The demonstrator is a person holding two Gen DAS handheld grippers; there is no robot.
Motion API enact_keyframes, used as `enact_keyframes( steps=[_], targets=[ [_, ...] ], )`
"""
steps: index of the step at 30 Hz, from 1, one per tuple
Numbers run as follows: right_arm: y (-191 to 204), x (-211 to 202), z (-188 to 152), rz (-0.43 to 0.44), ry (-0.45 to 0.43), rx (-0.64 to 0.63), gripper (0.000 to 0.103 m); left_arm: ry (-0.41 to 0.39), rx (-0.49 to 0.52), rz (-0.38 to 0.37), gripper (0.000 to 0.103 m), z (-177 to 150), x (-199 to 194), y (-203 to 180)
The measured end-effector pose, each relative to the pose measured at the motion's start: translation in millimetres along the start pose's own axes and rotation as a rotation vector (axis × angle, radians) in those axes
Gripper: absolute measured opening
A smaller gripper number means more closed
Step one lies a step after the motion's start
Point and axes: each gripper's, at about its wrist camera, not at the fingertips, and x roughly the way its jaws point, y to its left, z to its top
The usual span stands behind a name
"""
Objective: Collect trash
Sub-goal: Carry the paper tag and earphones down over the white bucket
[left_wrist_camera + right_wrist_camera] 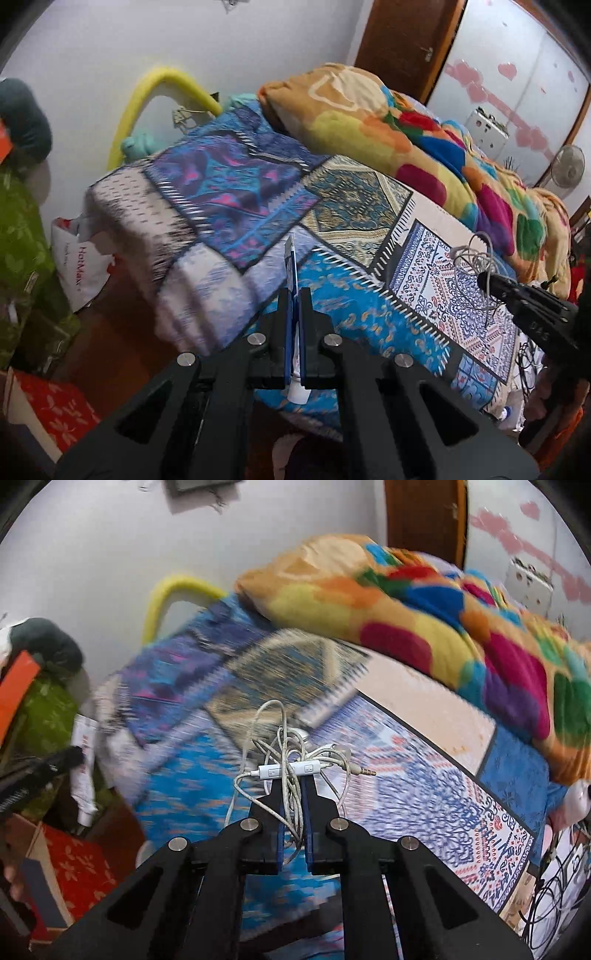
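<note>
My left gripper (294,291) is shut on a flat white and blue tube (290,258), which stands on edge between the pads with its white cap (297,396) toward the camera. The same tube (84,775) hangs from the left gripper (75,756) at the left edge of the right wrist view. My right gripper (292,781) is shut on a tangled bundle of white wired earphones (286,738), lifted above the patchwork bedspread (424,794). The inline remote and jack plug (364,771) stick out sideways. In the left wrist view, the right gripper (484,281) holds the earphones (474,258) at the right.
A colourful blanket (424,140) is piled along the far side of the bed. On the floor to the left are a white shopping bag (79,266), green cloth (22,236) and a red patterned box (55,410). Loose black cables (554,886) lie at the bed's right end.
</note>
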Motion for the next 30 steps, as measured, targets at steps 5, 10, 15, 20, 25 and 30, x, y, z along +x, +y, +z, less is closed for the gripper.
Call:
enact_keyframes(
  steps=[5, 10, 15, 20, 25, 30],
  targets=[
    [69.7, -38.8, 3.1, 0.05, -0.049, -0.073, 0.007, -0.037, -0.029, 0.021, 0.002, -13.7, -49.3, 41.1],
    [130.4, -53.4, -6.2, 0.104, -0.055, -0.115, 0.007, -0.042, -0.058, 0.052, 0.002, -41.5, -83.7, 81.0],
    [179.9, -51.5, -26.1, 0.144, -0.015, -0.151, 0.007, -0.015, -0.085, 0.079, 0.002, -73.1, -102.5, 121.0],
    [215.3, -33.1, -49.0, 0.178, 0.057, -0.181, 0.007, 0.038, -0.112, 0.089, 0.002, -99.9, -106.8, 155.6],
    [240.6, 0.2, -72.4, 0.202, 0.163, -0.192, 0.008, 0.106, -0.151, 0.085, 0.002, -127.4, -96.8, 186.1],
    [256.4, 34.1, -90.2, 0.234, 0.279, -0.184, 0.008, 0.171, -0.178, 0.092, 0.002, -146.1, -76.2, 202.7]
  ],
)
